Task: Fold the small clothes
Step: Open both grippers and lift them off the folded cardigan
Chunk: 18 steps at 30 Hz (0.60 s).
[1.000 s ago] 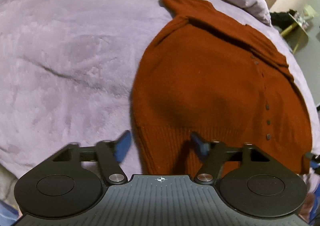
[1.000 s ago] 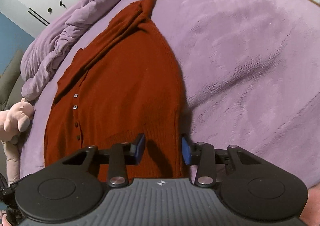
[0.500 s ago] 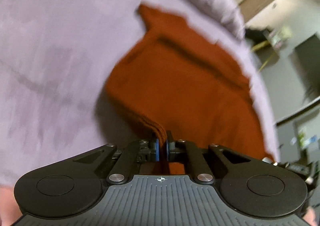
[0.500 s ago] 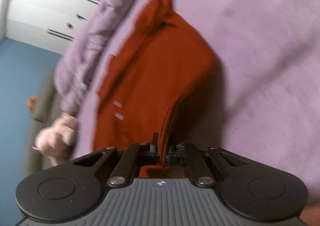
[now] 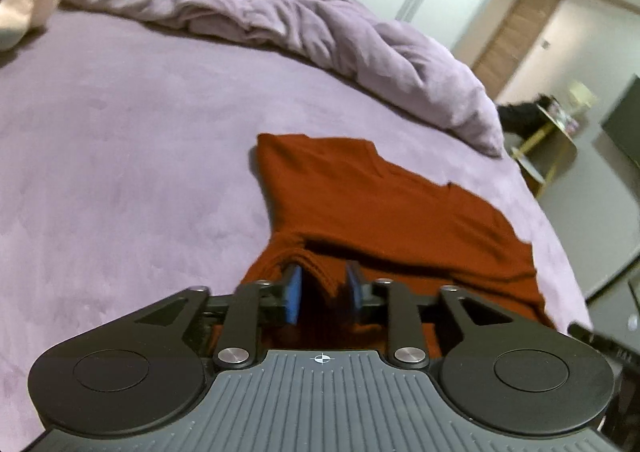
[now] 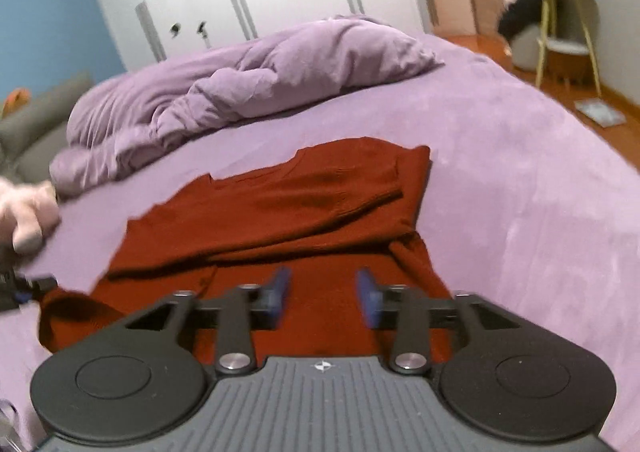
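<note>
Left wrist view: the left gripper [image 5: 322,294] is hovering low over the sweater [image 5: 384,207], jaws parted, ribbed hem lying loose between them; the right gripper [image 6: 322,294] is hovering likewise, jaws apart and empty.

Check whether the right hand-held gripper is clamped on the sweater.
No, the right hand-held gripper is open above the rust-red sweater, pads apart.

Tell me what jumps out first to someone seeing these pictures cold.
The rust-red sweater lies partly folded in the middle of the purple bed. Both grippers sit at its near edge with jaws apart: the left gripper has a knit fold between its blue pads, the right gripper is over flat cloth. A rumpled purple duvet is heaped along the far side.
</note>
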Each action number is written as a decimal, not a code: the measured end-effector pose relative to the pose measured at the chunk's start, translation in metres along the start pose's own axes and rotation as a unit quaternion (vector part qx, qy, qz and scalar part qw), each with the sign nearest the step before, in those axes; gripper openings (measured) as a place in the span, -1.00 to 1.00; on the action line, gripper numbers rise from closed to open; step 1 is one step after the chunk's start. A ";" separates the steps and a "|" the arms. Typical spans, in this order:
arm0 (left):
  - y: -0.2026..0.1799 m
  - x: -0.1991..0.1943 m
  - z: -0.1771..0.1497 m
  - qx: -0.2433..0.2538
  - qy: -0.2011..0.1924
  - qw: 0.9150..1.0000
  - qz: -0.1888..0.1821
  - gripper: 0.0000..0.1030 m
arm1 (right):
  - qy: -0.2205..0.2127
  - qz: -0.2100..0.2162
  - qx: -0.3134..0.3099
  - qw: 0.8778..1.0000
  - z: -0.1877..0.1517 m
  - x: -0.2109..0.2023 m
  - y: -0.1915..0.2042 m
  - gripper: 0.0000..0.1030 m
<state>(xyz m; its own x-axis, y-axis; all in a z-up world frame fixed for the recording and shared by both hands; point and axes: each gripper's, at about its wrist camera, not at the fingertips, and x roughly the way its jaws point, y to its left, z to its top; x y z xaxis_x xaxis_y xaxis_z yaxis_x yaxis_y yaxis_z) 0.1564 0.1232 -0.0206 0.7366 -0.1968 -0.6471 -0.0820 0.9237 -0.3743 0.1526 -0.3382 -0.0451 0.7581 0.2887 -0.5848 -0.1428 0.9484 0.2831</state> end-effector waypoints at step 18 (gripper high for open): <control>-0.007 0.061 -0.003 0.123 0.089 0.988 -0.014 -0.28 | 0.070 0.003 -0.110 0.992 -0.017 0.045 -0.003 -0.08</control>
<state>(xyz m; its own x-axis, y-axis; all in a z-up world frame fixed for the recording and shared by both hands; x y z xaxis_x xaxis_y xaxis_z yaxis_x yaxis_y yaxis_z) 0.2002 0.1038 -0.0591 0.6042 -0.2578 -0.7540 0.1189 0.9648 -0.2346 0.1765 -0.3261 -0.0850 0.6640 0.2948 -0.6871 -0.2936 0.9480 0.1230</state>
